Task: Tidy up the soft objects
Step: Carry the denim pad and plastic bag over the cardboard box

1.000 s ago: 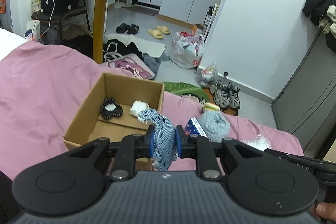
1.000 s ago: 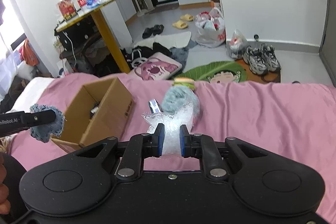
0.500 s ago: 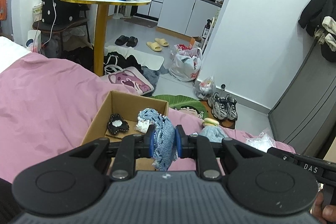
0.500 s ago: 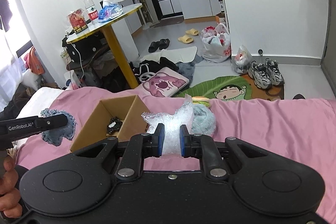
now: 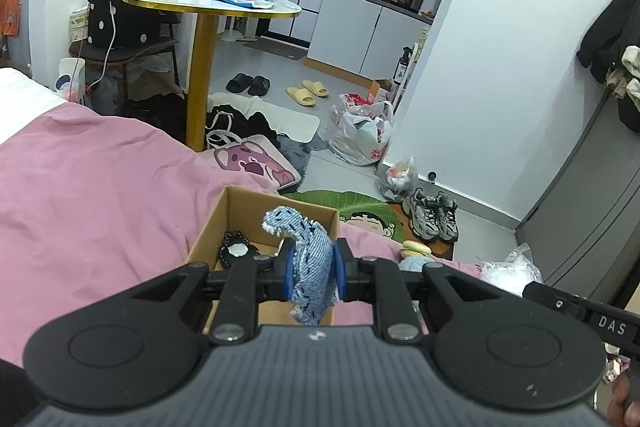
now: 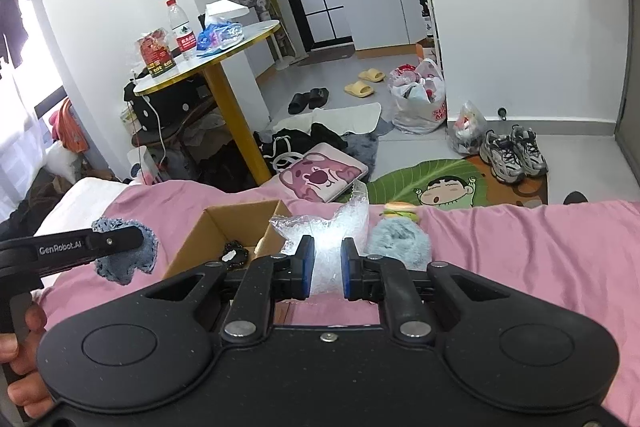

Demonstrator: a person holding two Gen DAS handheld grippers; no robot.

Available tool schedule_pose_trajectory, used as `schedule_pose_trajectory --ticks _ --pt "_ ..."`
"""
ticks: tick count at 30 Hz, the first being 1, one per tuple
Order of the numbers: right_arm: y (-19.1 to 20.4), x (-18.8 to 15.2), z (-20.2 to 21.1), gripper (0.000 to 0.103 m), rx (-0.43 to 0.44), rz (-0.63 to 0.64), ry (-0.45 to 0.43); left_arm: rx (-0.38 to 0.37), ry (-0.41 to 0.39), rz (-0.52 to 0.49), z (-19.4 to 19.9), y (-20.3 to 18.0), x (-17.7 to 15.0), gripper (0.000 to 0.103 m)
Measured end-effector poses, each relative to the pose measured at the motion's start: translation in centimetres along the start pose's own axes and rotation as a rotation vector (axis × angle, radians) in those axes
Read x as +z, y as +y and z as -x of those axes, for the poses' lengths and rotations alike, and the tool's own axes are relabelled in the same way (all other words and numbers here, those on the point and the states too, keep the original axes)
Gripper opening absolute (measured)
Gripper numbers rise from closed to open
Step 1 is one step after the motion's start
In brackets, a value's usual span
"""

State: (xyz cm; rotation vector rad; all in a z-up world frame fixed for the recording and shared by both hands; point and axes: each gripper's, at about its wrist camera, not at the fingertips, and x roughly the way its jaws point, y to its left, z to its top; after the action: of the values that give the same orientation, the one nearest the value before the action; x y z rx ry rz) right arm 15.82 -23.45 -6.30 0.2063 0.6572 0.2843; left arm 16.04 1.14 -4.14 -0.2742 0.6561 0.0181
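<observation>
My left gripper (image 5: 313, 269) is shut on a blue denim cloth (image 5: 310, 255) and holds it up over the near edge of an open cardboard box (image 5: 244, 203) on the pink bed. A black-and-white scrunchie (image 5: 237, 251) lies in the box. My right gripper (image 6: 325, 267) is shut on a clear crinkly plastic bag (image 6: 326, 231), held above the bed just right of the box (image 6: 224, 223). The left gripper with its cloth (image 6: 124, 257) shows at the left of the right wrist view. A grey-blue fluffy thing (image 6: 400, 241) and a burger toy (image 6: 400, 209) lie on the bed.
The pink bedsheet (image 6: 520, 267) spreads under both grippers. Beyond the bed edge stand a round yellow-legged table (image 5: 208, 7), a pink bear cushion (image 5: 250, 161), shoes (image 5: 432, 219), plastic bags (image 5: 362, 137) and a green cartoon mat (image 6: 436, 183) on the floor.
Both grippers have risen and drawn back, each still holding its load. The box and the things on the bed now sit lower and farther in both views.
</observation>
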Motion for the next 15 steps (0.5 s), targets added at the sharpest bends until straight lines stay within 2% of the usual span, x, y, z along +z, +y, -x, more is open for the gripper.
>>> schedule_pose_trajectory --ticks 15 --pt "3.3 0.0 -3.2 0.01 0.051 0.031 0.015 0.044 0.035 0.055 -4.0 3.8 0.1 0.019"
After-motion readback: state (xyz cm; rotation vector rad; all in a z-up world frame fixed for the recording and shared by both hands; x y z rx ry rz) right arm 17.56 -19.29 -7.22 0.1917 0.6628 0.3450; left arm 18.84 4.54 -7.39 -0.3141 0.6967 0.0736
